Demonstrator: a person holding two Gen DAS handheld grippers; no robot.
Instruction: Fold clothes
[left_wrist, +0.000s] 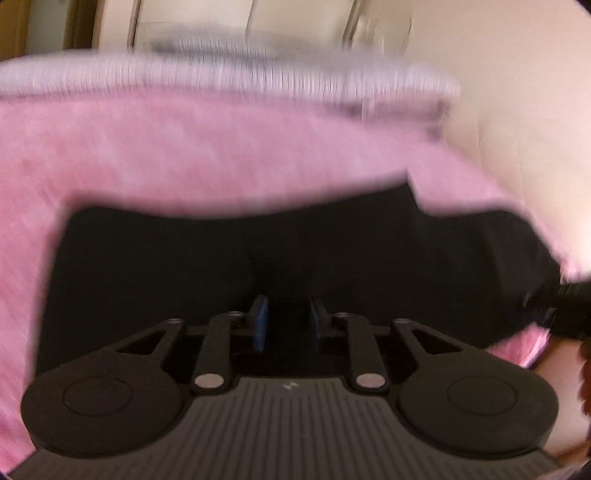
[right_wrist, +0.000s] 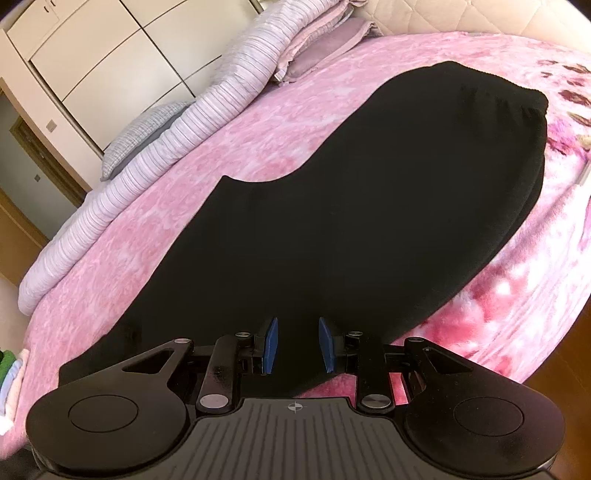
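A long black garment (right_wrist: 369, 203) lies flat on the pink bedspread (right_wrist: 258, 129), running from the near edge to a gathered end at the far right. My right gripper (right_wrist: 299, 347) hovers over its near end, blue pads apart, with black cloth showing in the gap but nothing pressed. The left wrist view is smeared by motion. In it the black garment (left_wrist: 258, 258) fills the middle against the pink bedspread (left_wrist: 184, 147). My left gripper (left_wrist: 286, 321) is over it, its pads apart and nothing clamped. A black tool part (left_wrist: 570, 302) pokes in at the right edge.
A striped lilac quilt (right_wrist: 166, 147) is rolled along the bed's far side, with pillows (right_wrist: 321, 40) and a grey checked pillow (right_wrist: 144, 129). White wardrobe doors (right_wrist: 92, 55) stand behind. A small stack of folded clothes (right_wrist: 11, 376) sits at the left edge. Wooden floor (right_wrist: 565, 369) shows right.
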